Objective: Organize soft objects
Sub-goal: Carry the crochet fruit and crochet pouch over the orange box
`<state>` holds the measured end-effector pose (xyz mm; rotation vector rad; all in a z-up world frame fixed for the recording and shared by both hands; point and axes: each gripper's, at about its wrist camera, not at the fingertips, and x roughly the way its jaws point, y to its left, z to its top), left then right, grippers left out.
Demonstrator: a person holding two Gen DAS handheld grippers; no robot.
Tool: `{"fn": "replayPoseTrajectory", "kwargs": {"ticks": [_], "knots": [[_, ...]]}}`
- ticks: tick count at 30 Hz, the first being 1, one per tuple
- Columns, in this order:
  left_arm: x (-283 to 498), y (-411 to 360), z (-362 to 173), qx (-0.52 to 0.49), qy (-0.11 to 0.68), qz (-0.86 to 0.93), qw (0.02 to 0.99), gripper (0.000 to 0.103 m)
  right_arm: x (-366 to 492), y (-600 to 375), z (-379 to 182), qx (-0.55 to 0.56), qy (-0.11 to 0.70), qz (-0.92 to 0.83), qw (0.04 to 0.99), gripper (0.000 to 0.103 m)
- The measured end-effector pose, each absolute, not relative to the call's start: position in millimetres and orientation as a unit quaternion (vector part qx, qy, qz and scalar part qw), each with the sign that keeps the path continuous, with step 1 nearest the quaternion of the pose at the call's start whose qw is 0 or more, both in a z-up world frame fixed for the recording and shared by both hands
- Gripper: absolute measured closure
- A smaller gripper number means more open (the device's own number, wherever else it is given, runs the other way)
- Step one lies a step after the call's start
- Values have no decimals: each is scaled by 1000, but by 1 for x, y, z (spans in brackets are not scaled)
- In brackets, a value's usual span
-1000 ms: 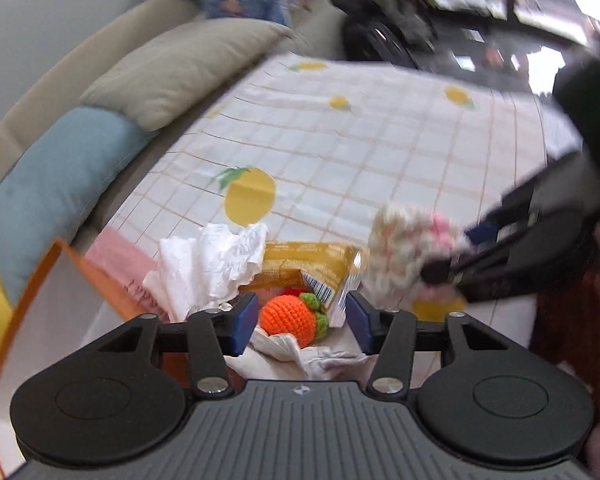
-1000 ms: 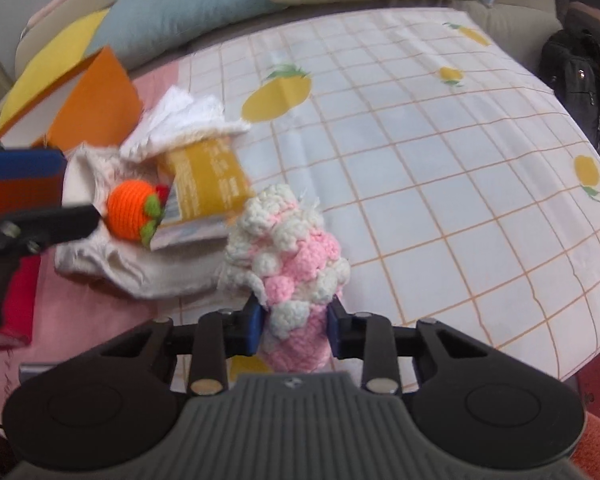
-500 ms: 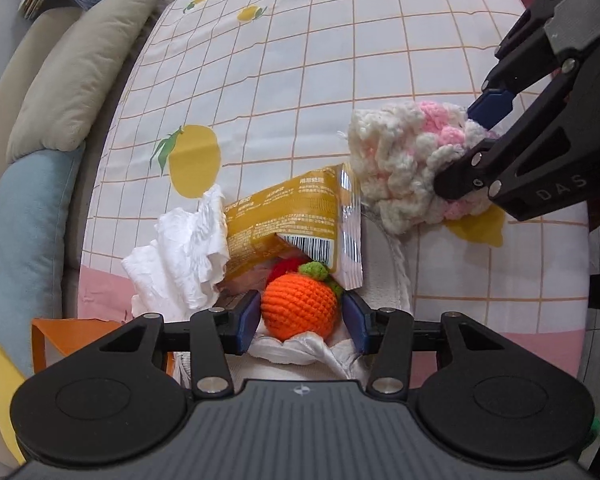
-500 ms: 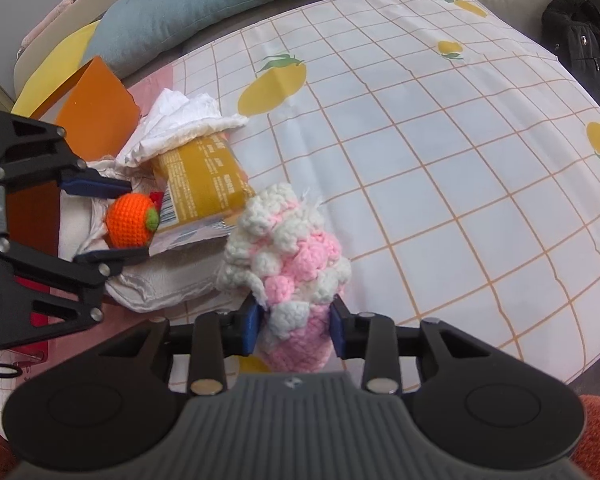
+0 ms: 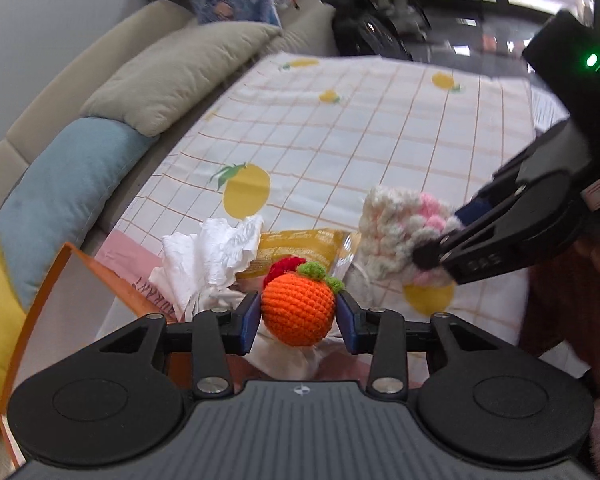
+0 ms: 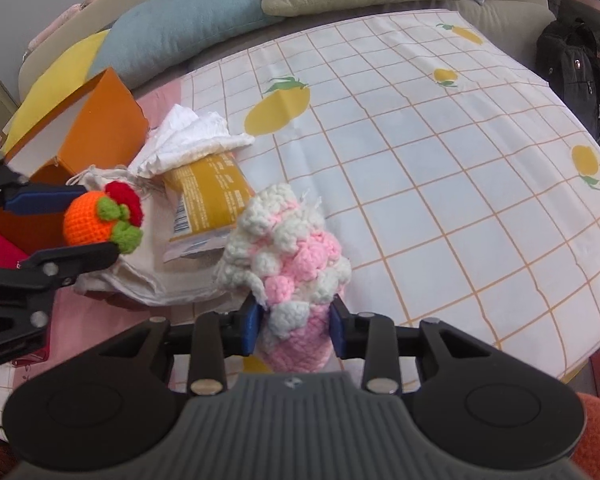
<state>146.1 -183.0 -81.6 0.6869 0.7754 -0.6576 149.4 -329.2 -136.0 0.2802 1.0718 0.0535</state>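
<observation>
Left wrist view: left gripper (image 5: 299, 317) clamps the crocheted orange (image 5: 298, 307), right gripper (image 6: 293, 325) grips the pink-and-white crochet piece (image 6: 288, 256); with both 2 toys seemingly lifted, next likely comes dropping them into the orange box (image 6: 96, 128).

Crocheted orange (image 5: 298, 307) between left gripper (image 5: 298, 317) jaws; pink-white crochet piece (image 5: 404, 236) in right gripper (image 5: 440, 246).

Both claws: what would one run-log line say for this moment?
left claw: shut on crochet orange | right claw: shut on pink-and-white crochet toy | both lifted over fruit-print cloth
</observation>
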Motion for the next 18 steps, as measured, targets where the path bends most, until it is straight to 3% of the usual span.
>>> {"fn": "replayPoseTrajectory", "kwargs": {"ticks": [18], "knots": [[91, -74, -56, 104, 380, -194, 898, 57, 103, -266, -97, 94, 515, 62, 850, 69]]}}
